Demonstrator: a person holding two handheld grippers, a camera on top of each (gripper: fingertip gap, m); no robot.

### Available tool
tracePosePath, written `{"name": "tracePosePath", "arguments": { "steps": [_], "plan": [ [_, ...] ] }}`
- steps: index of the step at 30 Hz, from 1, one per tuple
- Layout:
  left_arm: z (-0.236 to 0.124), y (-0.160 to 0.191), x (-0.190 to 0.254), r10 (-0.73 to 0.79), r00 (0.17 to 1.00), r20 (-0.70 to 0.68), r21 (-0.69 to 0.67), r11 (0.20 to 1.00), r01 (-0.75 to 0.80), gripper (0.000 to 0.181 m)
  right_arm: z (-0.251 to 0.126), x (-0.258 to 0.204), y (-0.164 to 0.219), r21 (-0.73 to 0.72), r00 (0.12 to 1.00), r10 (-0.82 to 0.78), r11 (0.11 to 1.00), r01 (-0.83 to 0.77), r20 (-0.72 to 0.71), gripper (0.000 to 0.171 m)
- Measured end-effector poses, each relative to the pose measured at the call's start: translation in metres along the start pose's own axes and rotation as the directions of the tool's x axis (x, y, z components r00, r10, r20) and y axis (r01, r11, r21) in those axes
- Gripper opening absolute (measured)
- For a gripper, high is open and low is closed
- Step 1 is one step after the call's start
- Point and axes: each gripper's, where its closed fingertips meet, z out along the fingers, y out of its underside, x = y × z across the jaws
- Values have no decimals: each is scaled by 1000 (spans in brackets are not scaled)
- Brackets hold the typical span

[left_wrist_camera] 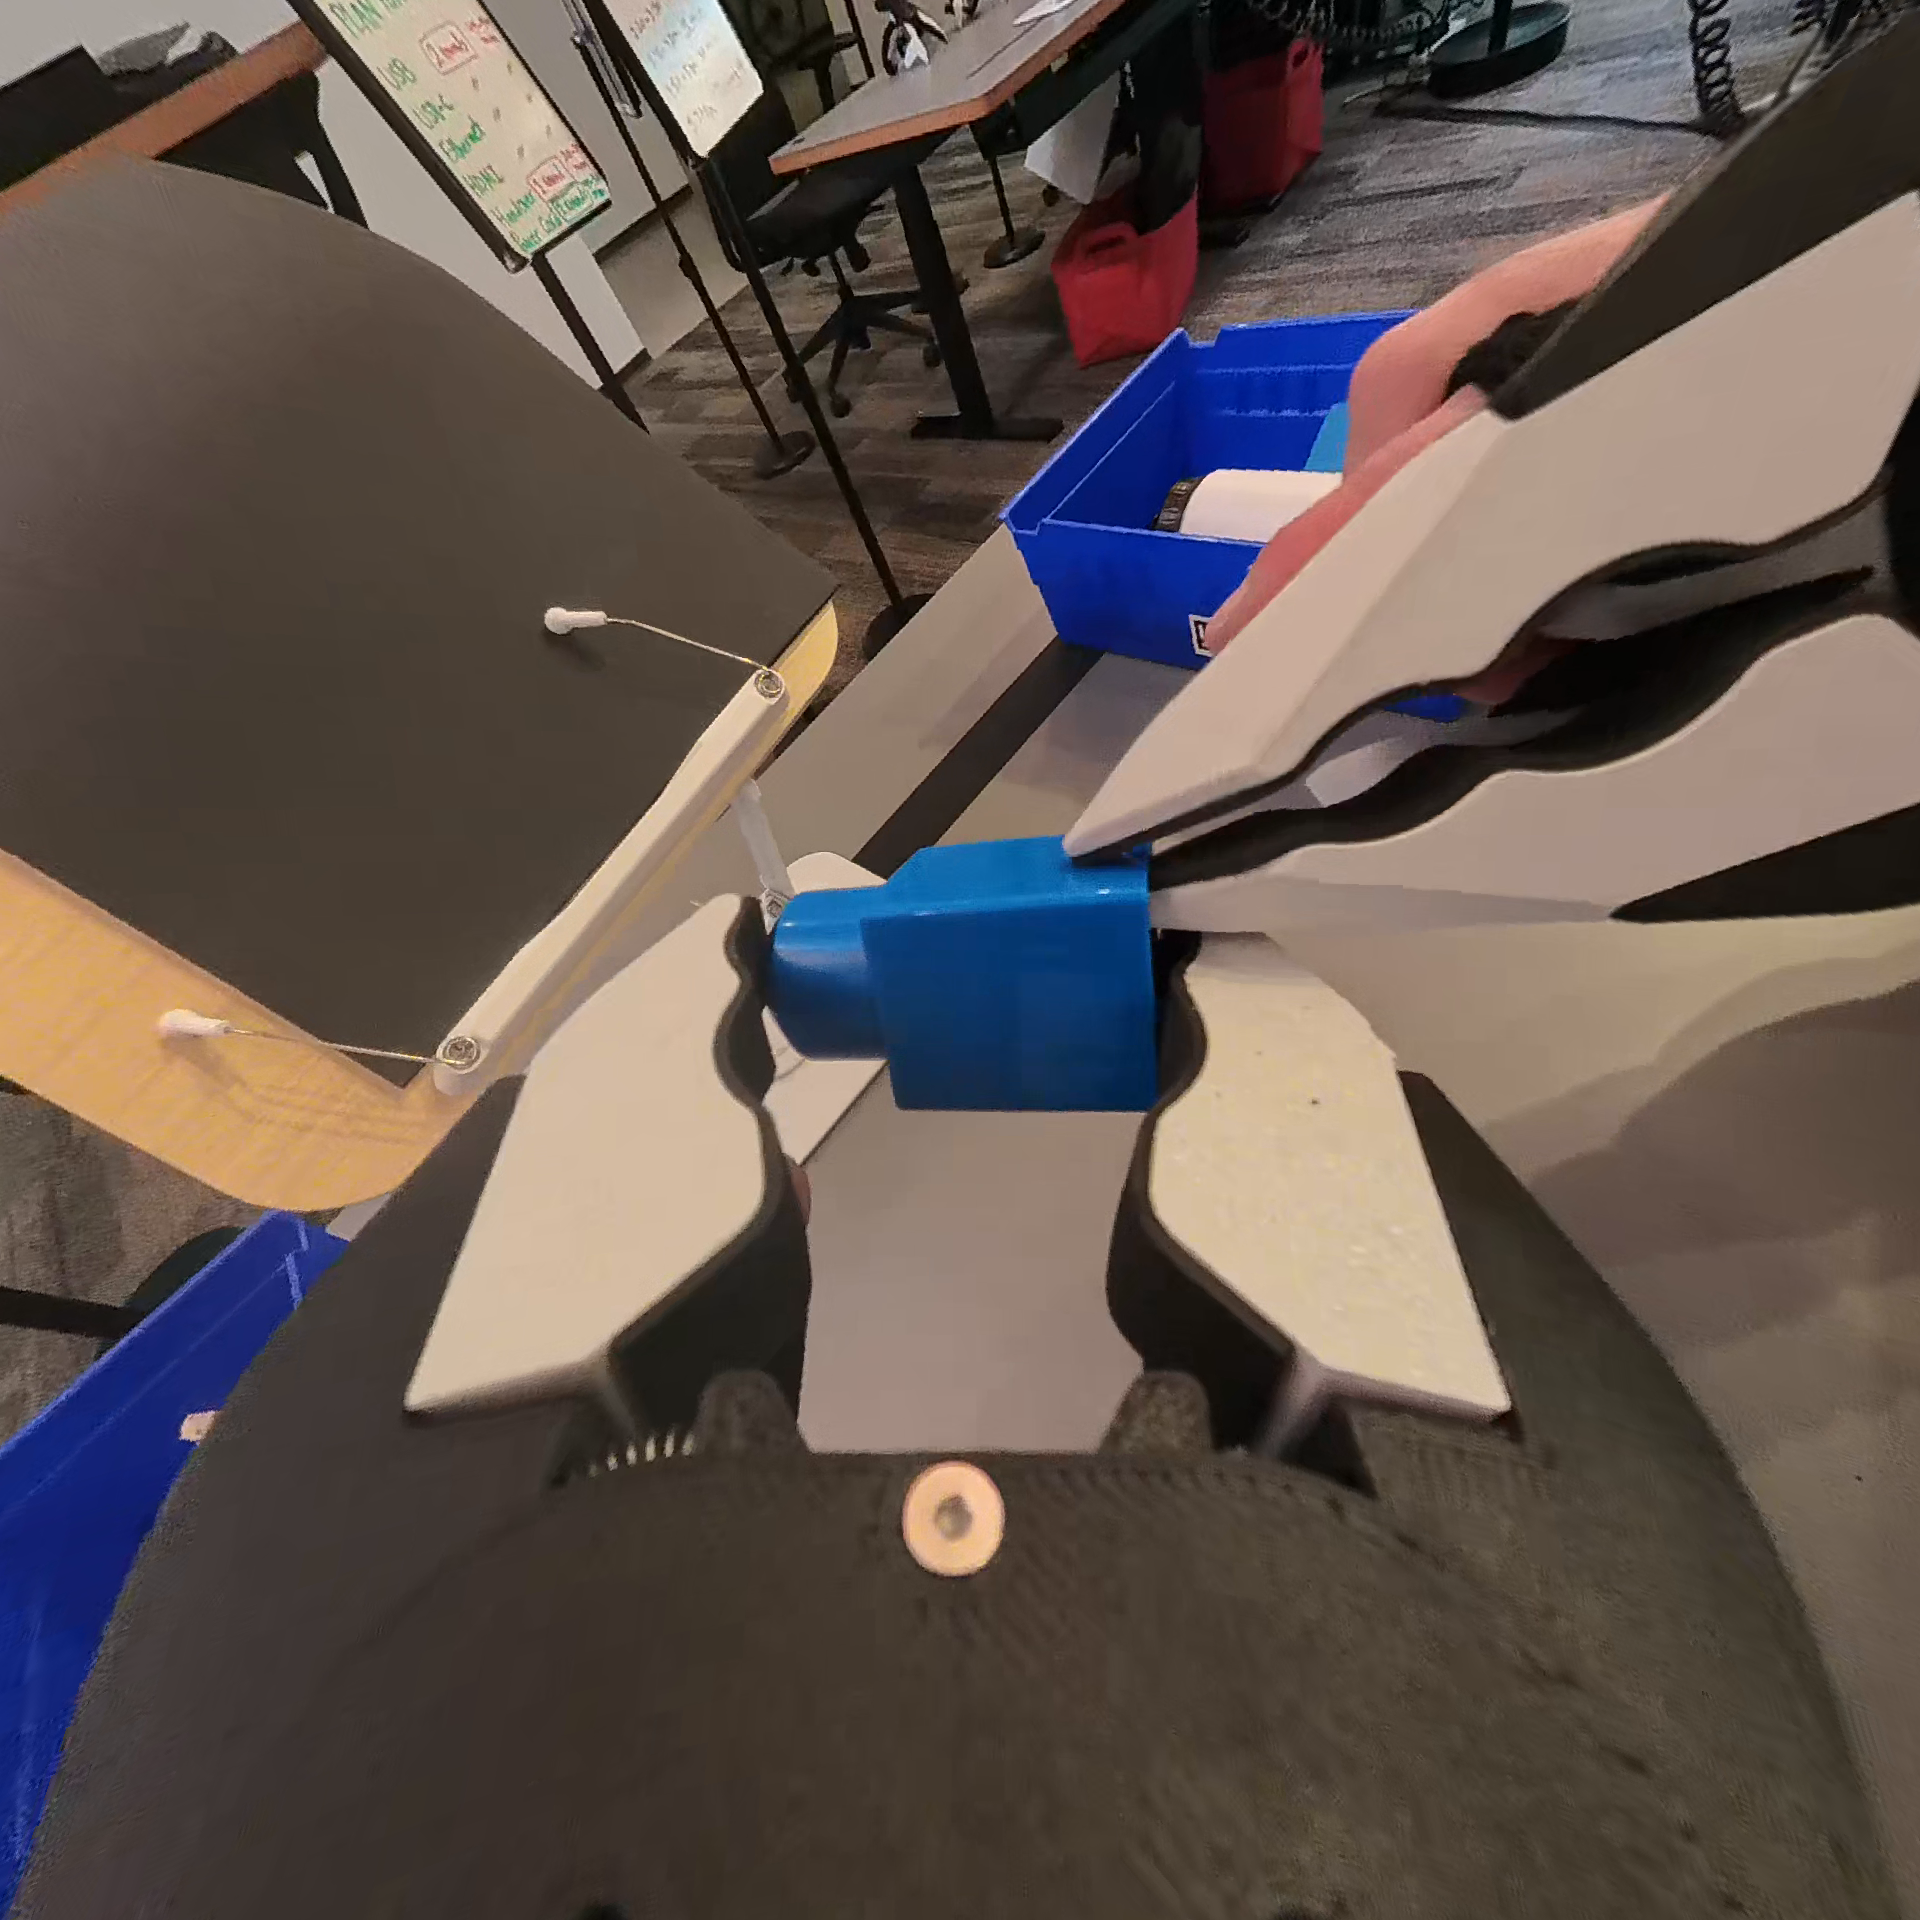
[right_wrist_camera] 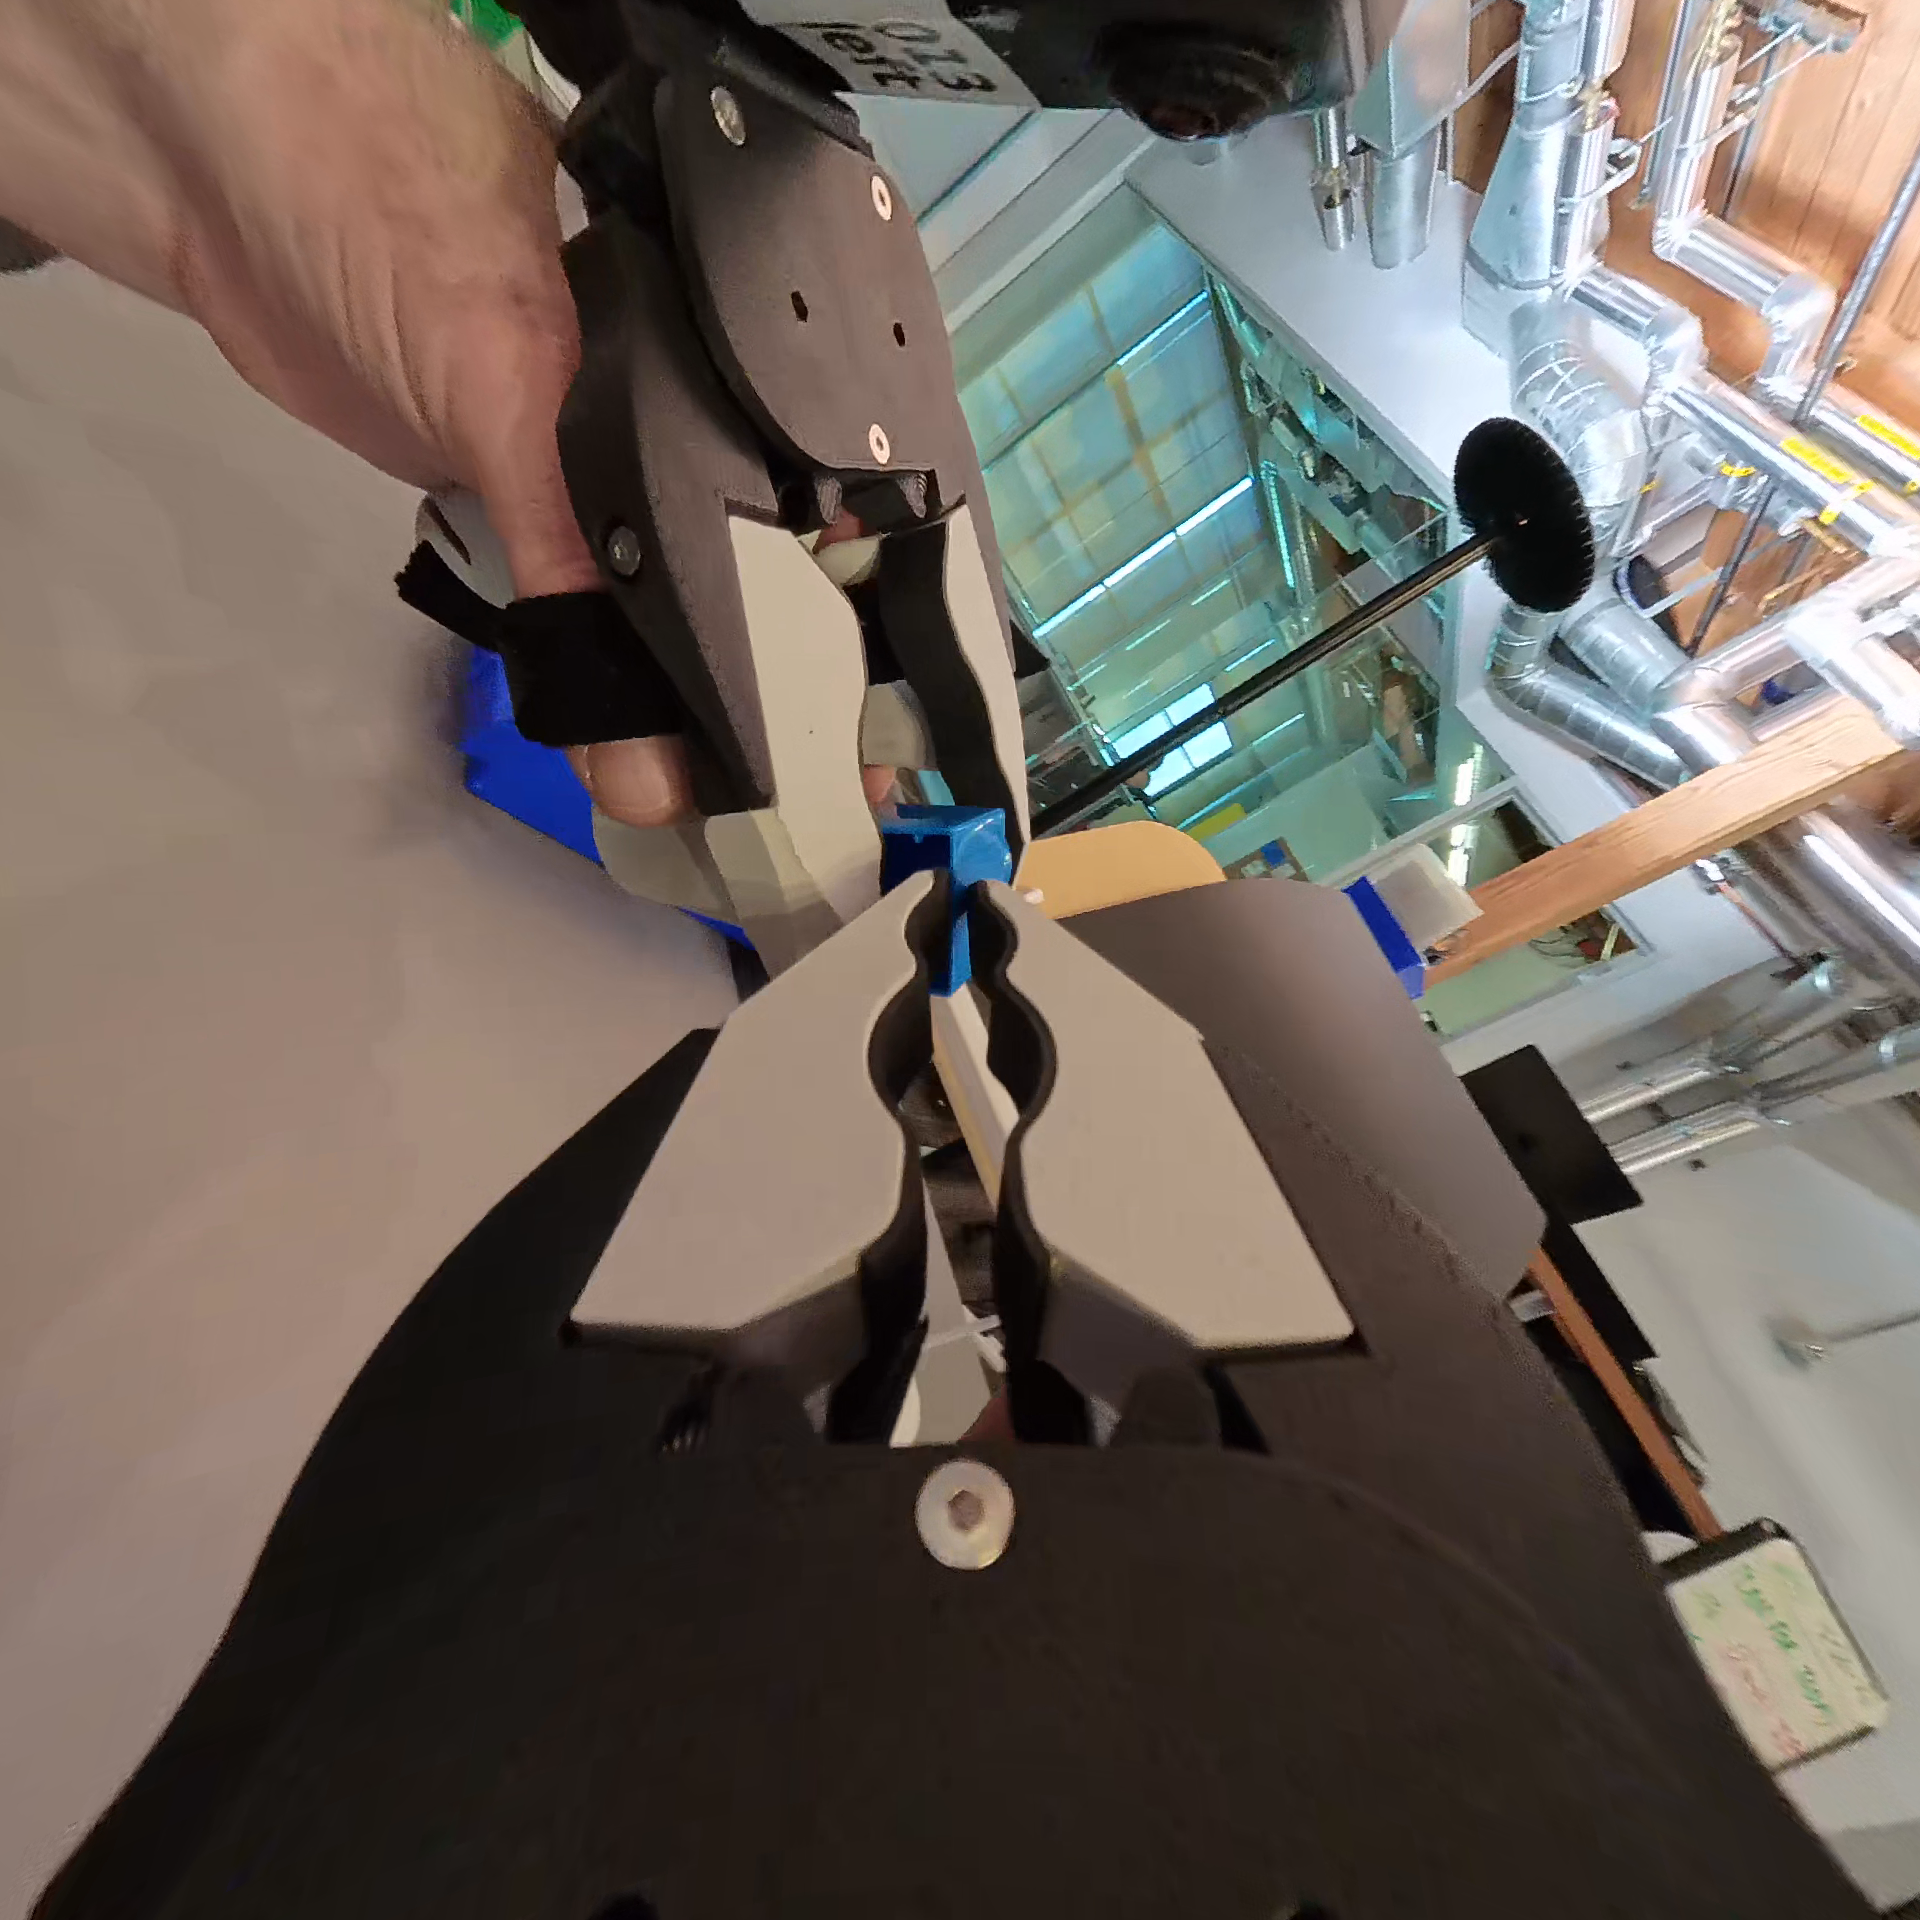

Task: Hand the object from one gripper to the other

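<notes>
A blue plastic piece [left_wrist_camera: 997,977], a square block with a round nozzle, hangs above the grey table [left_wrist_camera: 935,1309]. My left gripper [left_wrist_camera: 956,982] spans it lengthwise, one pad on the nozzle end and the other on the square end. My right gripper [left_wrist_camera: 1107,854] comes in from the upper right, its tips shut on the block's upper right edge. In the right wrist view my right gripper [right_wrist_camera: 956,920] pinches a thin wall of the blue piece [right_wrist_camera: 940,847]. The left gripper [right_wrist_camera: 920,862] holds the same piece from above, with a hand [right_wrist_camera: 364,260] on its handle.
A blue bin [left_wrist_camera: 1112,540] holding a white cylinder [left_wrist_camera: 1262,504] stands on the table behind the grippers. A black-backed chair [left_wrist_camera: 364,623] is close on the left. Another blue bin [left_wrist_camera: 94,1538] is at the lower left. Desks, whiteboards and red bags stand farther back.
</notes>
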Motion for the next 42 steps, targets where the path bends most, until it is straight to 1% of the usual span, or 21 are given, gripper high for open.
{"name": "tracePosePath", "arguments": {
  "steps": [3, 5, 7, 9, 11, 13, 14, 15, 17, 19, 21, 24, 26, 27, 29, 31, 34, 36, 37, 39, 42],
  "plan": [
    [0, -3, 0, -1, 1000, -2, 15, 1000, 1, 71, 0, 3, -1, 6, 1000, -13, 1000, 13, -28, 0],
    [0, -6, 0, 26, 1000, 0, 23, 999, -26, 72, -2, 6, -3, 19, 999, 0, 1000, 1, -43, 0],
    [-2, -12, 5, 59, 998, -17, 50, 997, -58, 75, -3, 7, -4, 33, 999, 27, 999, -26, -24, 0],
    [-4, -16, 9, 144, 990, -4, 55, 988, -143, 82, -5, 11, -5, 55, 995, 96, 994, -95, -3, 0],
    [-6, -15, 11, 254, 967, 25, 27, 967, -255, 89, -10, 14, -6, 74, 980, 189, 978, -193, 57, 0],
    [-9, -15, 17, 360, 933, 31, 36, 932, -361, 91, -16, 20, -4, 79, 943, 306, 945, -318, 131, 0],
    [-11, -15, 18, 416, 908, 54, 33, 908, -418, 90, -18, 19, -1, 66, 910, 368, 920, -386, 192, 0],
    [-13, -16, 20, 493, 866, 88, 33, 867, -497, 89, -21, 21, 1, 60, 872, 425, 891, -451, 241, 0],
    [-16, -16, 22, 661, 732, 166, -3, 742, -670, 87, -27, 26, 7, 48, 776, 543, 809, -586, 320, 0],
    [-16, -13, 28, 811, 547, 208, -59, 568, -821, 84, -30, 25, 16, 5, 674, 619, 735, -679, 403, 0],
    [-16, -10, 32, 904, 361, 229, -119, 394, -911, 80, -33, 20, 25, -52, 556, 674, 658, -752, 486, 0],
    [-20, -15, 34, 951, 99, 293, -177, 156, -972, 77, -36, 10, 34, -134, 382, 720, 546, -827, 579, 0],
    [-19, -13, 38, 955, -56, 292, -198, 3, -980, 77, -35, 4, 39, -177, 297, 731, 494, -851, 614, 0],
    [-18, -11, 41, 951, -113, 288, -202, -55, -978, 79, -36, -1, 39, -199, 253, 726, 474, -858, 639, 0],
    [-16, -7, 49, 943, -170, 287, -182, -121, -976, 80, -32, -9, 44, -232, 207, 735, 447, -864, 645, 0],
    [-14, -7, 56, 930, -204, 304, -167, -159, -973, 78, -29, -12, 45, -245, 171, 737, 420, -874, 653, 0],
    [-12, -7, 59, 908, -222, 354, -173, -170, -970, 73, -28, -6, 45, -233, 141, 742, 376, -897, 656, 0],
    [-13, -10, 55, 888, -219, 404, -188, -154, -970, 68, -30, -1, 43, -221, 120, 737, 349, -911, 665, 0],
    [-14, -12, 53, 875, -210, 435, -188, -140, -972, 68, -31, 1, 41, -213, 108, 731, 331, -919, 673, 0],
    [-14, -16, 49, 848, -198, 491, -204, -109, -973, 74, -33, 6, 34, -190, 81, 713, 293, -937, 697, 0],
    [-16, -22, 49, 800, -206, 563, -207, -105, -973, 73, -38, 10, 22, -168, 50, 672, 255, -952, 739, 0]
  ]
}}
